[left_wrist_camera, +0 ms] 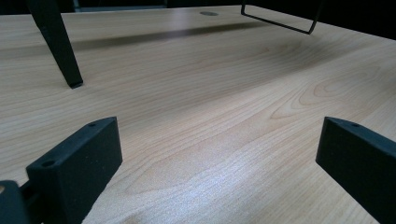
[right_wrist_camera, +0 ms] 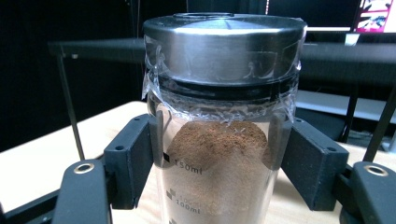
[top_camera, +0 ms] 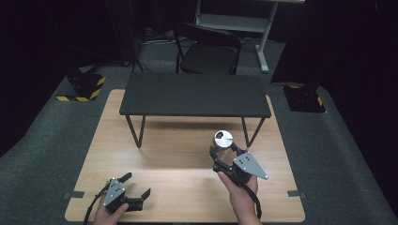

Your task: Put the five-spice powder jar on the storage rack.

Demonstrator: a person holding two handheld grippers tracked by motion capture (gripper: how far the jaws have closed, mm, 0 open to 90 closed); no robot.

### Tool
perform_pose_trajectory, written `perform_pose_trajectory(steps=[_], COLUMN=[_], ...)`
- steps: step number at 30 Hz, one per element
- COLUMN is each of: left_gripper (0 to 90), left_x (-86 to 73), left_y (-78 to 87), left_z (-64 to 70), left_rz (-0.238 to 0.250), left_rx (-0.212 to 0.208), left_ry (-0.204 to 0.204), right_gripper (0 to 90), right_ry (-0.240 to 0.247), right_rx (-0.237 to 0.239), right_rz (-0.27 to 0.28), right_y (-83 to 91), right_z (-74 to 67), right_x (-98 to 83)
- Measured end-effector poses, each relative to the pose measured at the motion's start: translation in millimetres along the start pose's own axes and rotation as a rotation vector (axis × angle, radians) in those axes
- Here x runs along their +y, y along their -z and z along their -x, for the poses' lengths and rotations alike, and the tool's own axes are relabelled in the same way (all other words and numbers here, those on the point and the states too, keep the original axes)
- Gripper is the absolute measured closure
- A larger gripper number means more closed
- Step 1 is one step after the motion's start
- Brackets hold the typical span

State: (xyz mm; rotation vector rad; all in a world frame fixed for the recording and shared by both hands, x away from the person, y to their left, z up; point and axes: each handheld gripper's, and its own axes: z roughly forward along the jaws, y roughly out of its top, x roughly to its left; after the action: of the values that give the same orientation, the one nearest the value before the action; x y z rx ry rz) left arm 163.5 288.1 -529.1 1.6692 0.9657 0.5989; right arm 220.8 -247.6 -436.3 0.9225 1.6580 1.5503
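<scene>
The right gripper (right_wrist_camera: pixel 215 161) is clamping a clear glass jar of brown powder with a steel lid (right_wrist_camera: pixel 219 135) mid-body above the wooden table (top_camera: pixel 178 159), likely rigid, slippery, breakable, while the left gripper (top_camera: pixel 136 185) is resting wide open, empty.

The worktop (left_wrist_camera: pixel 224 140) is pale wood with a smooth, faintly sheeny grain. The jar (right_wrist_camera: pixel 219 177) in the right claw (right_wrist_camera: pixel 219 168) is clear, glossy glass holding a matt brown powder, capped by a brushed metal lid (right_wrist_camera: pixel 224 42) wrapped in crinkled clear film. Both claws look like matt black plastic; the left claw (left_wrist_camera: pixel 219 158) likewise. The far shelf (top_camera: pixel 195 93) is matt black, on thin metal legs.
</scene>
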Motion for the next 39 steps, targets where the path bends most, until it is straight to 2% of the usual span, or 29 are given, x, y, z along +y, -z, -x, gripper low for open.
perform_pose_trajectory(steps=[10, 15, 26, 39], left_gripper=[0.6, 0.6, 0.6, 0.6], left_x=[-0.4, 0.0, 0.4, 0.4], left_y=[0.0, 0.2, 0.1, -0.4], left_z=[0.2, -0.2, -1.6, -2.1], left_rz=[0.002, 0.000, -0.003, -0.002], left_rx=[0.000, -0.002, -0.009, -0.010], left_ry=[0.001, -0.003, 0.000, 0.006], right_gripper=[31.1, 31.0, 31.0, 31.0], right_ry=[0.010, -0.012, -0.014, 0.023], right_rx=[-0.013, -0.017, -0.040, -0.102], right_rz=[0.026, 0.038, 0.035, 0.010], right_y=[-11.1, -18.6, -36.5, -71.5], right_z=[2.9, 7.5, 12.7, 22.7], right_x=[41.7, 58.8, 79.4, 104.4])
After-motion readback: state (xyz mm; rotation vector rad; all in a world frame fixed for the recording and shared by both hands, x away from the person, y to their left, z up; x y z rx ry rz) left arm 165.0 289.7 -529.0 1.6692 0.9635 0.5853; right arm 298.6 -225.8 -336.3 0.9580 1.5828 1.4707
